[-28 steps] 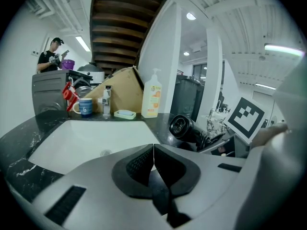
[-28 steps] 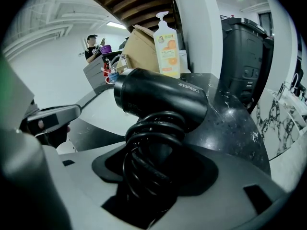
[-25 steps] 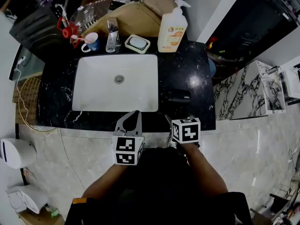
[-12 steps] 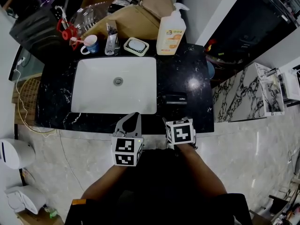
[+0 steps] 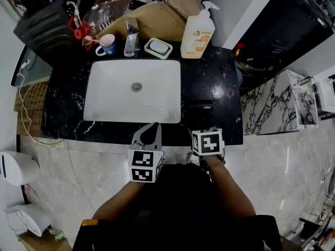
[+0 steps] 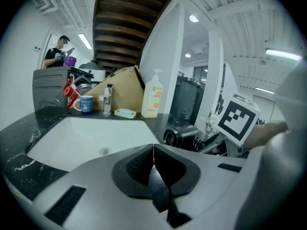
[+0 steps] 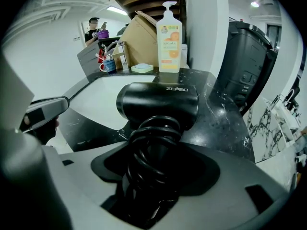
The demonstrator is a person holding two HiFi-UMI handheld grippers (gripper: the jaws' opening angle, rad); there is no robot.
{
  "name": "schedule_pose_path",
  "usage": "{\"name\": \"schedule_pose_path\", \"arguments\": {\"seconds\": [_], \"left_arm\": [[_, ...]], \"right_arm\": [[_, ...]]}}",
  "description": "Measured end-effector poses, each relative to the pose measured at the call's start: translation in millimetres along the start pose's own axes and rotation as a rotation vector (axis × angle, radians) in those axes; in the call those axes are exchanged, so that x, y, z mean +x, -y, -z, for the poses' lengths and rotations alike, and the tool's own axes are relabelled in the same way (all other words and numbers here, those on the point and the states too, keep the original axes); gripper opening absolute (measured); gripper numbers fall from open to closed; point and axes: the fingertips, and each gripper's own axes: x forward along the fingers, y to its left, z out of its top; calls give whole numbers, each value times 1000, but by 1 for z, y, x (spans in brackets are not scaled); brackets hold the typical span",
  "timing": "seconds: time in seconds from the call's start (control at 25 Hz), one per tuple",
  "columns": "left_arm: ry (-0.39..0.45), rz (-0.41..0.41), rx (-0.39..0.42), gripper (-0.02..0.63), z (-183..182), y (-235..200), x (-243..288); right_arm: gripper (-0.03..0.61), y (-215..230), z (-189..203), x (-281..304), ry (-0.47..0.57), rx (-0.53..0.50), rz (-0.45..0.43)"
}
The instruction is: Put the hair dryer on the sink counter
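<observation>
Leaves the hair dryer (image 5: 201, 107) lying on the black marbled desk (image 5: 222, 82), just right of the white sink (image 5: 107, 95) and near the front edge, barrel crosswise, handle pointing back at the right gripper (image 7: 154, 166). Has just been spreading that gripper's jaws, now wide apart, with the handle and its wrapped cord (image 7: 153, 138) between them but apparently free of the pads. Holds the left gripper (image 6: 153, 150) beside it, by the sink's front rim, jaws pressed together on nothing. Appears to have the placing all but done, short of drawing the gripper away. Looks rigid and hard-shelled, of moderate weight and top-heavy toward the barrel, so likely to swing or droop if taken at the handle's far end. Probably slick on the smooth black casing, rather more secure over the rubbery coils of cord, though liable to shift there under pressure. Best taken across the handle close under the barrel, squarely over the coils, never by a loose loop. Likely to tolerate a gentle set-down on stone, less so a drop; could also roll a little on the rounded barrel against the polished desk, well short of the soap bottle (image 5: 197, 33) at the back.
</observation>
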Motion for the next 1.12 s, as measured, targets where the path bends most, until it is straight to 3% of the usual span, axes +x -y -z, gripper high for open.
{"name": "schedule_pose_path", "arguments": {"seconds": [0.44,0.76,1.12], "left_arm": [[9,42,-18,9,1,4,-7],[25,109,-52,9,2,19,-9],[64,70,-12,8,-9,54,-19]], "right_arm": [[304,3,-8,-30,74,12,41],[301,9,-16,-70,222,-1,111],[186,15,-10,-105,383,-8,61]]}}
